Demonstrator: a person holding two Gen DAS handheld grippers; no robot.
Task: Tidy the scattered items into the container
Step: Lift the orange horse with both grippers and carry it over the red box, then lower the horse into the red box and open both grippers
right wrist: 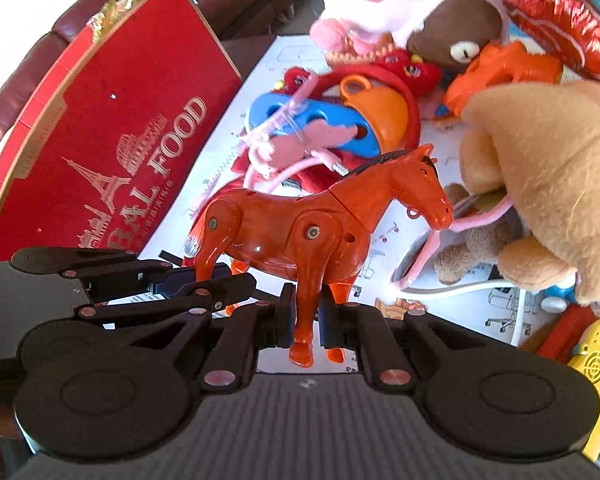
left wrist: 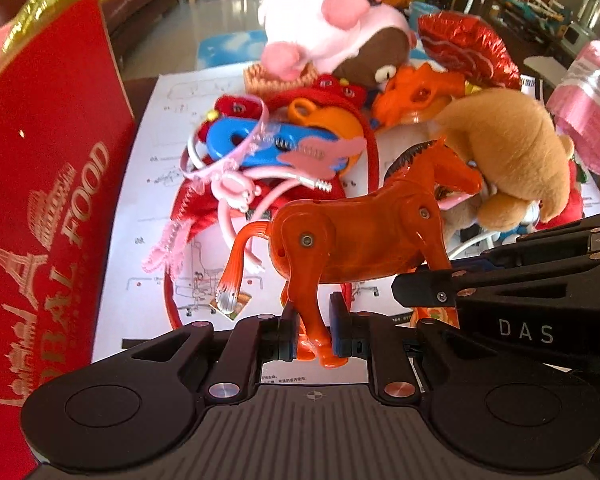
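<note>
Cluttered tabletop: both the left gripper [left wrist: 315, 334] and right gripper [right wrist: 305, 322] pinch the orange horse [left wrist: 364, 236] by 1 leg each; they should lift together, level, toward the red box [left wrist: 44, 184].

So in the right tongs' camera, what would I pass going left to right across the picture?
Red "FOOD" box → left tongs → orange toy horse, a leg between the right tongs → tan plush toy → yellow toy.

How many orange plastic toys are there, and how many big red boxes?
Orange plastic toys: 3 (horse, pot, toy gun)
Red box: 1
Total: 4
</note>
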